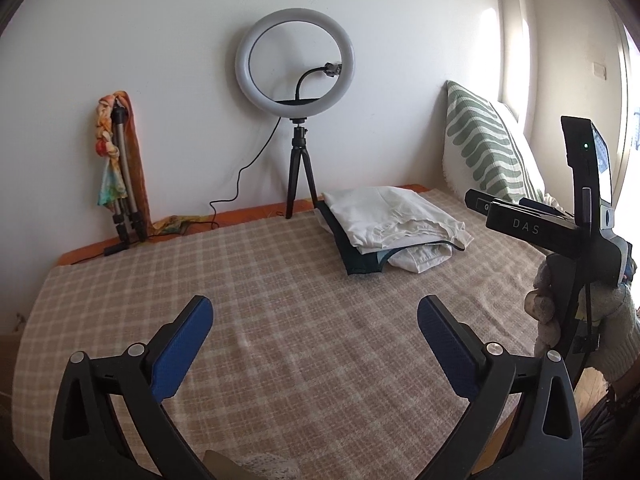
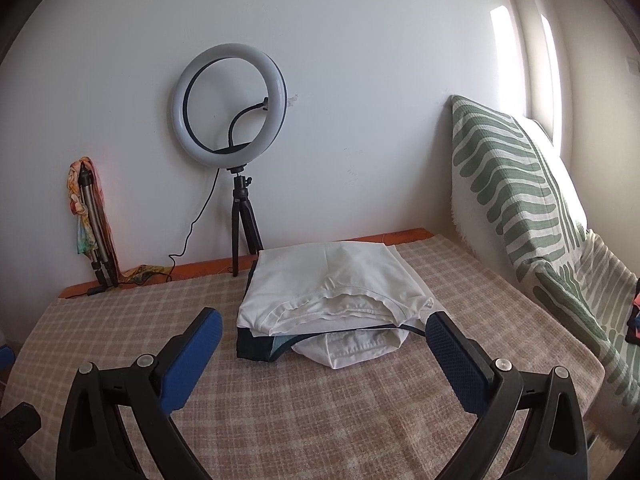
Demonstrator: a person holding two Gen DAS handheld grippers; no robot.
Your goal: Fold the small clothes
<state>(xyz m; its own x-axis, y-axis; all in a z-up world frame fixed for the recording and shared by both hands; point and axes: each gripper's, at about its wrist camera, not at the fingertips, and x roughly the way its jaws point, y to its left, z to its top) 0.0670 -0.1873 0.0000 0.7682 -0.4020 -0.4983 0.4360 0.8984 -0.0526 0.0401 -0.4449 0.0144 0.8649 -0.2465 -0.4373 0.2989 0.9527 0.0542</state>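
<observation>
A stack of folded small clothes (image 2: 332,284) lies on the beige checked cloth (image 2: 320,420) covering the table. A white garment is on top, a dark teal one (image 2: 256,346) under it, and another white piece (image 2: 352,350) at the bottom. My right gripper (image 2: 324,318) is open just in front of the stack, with nothing between its blue pads. In the left wrist view the stack (image 1: 392,216) sits far right. My left gripper (image 1: 314,304) is open wide over bare cloth (image 1: 280,280). A gloved hand (image 1: 544,312) holds the right gripper's black body at that view's right edge.
A ring light on a small black tripod (image 1: 295,60) stands at the back by the wall, its cable trailing left. A folded tripod draped with a colourful scarf (image 1: 120,168) leans at the back left. A green-striped cushion (image 1: 484,144) leans at the right.
</observation>
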